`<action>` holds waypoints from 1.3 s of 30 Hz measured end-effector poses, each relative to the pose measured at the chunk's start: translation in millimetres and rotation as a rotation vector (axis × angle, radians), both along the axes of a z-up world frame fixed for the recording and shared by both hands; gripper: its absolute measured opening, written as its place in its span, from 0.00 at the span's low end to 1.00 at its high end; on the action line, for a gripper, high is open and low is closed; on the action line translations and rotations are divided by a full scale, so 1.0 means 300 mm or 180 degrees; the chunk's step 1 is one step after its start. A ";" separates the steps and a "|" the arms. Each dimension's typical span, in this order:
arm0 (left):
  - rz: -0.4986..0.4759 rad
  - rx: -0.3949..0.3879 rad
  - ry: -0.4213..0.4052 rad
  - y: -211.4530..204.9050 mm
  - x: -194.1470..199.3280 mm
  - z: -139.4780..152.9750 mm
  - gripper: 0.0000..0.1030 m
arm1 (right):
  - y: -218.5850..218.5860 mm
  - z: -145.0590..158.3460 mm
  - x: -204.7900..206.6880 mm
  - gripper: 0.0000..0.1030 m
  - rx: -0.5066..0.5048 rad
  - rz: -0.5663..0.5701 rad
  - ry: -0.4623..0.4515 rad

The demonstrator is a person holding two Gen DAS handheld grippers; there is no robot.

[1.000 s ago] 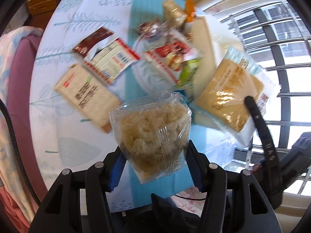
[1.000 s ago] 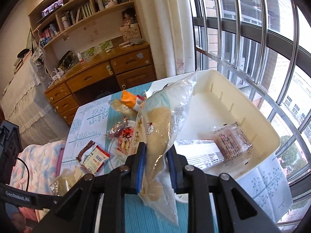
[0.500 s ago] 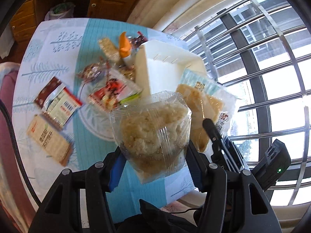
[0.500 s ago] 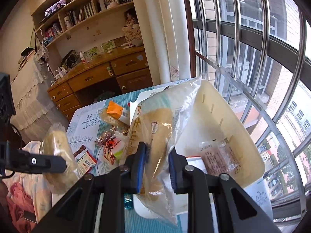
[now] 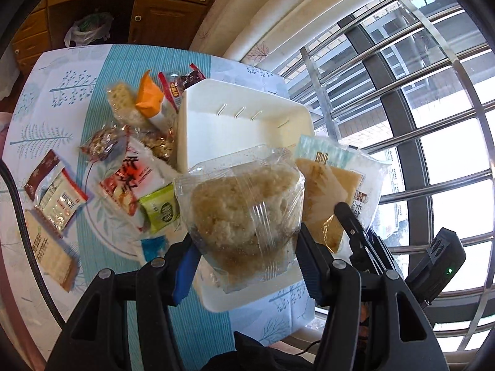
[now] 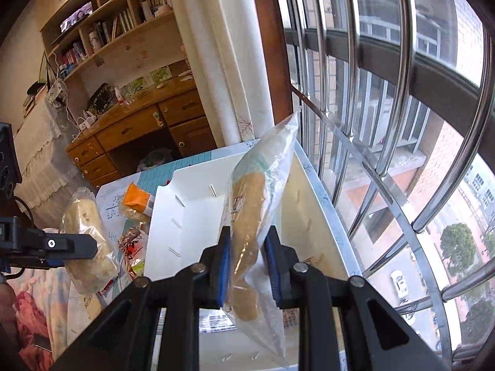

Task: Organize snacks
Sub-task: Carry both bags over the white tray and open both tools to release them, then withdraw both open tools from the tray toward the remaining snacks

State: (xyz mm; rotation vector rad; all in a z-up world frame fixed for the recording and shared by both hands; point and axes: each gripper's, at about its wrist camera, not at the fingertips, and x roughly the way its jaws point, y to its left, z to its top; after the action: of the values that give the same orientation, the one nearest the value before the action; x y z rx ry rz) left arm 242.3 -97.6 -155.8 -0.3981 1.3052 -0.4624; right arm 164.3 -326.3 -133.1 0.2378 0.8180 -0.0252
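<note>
Left view: your left tongs (image 5: 246,266) clamp a clear bag of crumbly beige snack (image 5: 244,213) above the white plastic bin (image 5: 235,130); release early and it lands outside. Right view: your right tongs (image 6: 247,266) pinch a tall clear pastry bag (image 6: 256,213) over that bin; it could snag the wall.

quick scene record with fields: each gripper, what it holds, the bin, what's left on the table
left gripper: shut on clear bag of crumbly rice snack
right gripper: shut on long flat cracker pack
white bin: on the table by the window, both packs held above it
loose snacks: orange packet, red-and-white pack, green packet left of bin
tablecloth: blue and white
</note>
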 end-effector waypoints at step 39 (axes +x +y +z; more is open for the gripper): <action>0.0635 0.0405 -0.0427 0.105 -0.058 0.024 0.75 | 0.011 -0.039 0.039 0.52 0.0445 0.0471 0.0136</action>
State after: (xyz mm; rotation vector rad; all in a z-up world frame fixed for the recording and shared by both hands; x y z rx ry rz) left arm 224.8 -66.1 -148.6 -0.3797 1.1449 -0.2330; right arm 176.2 -322.9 -144.9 0.3088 0.8793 0.1667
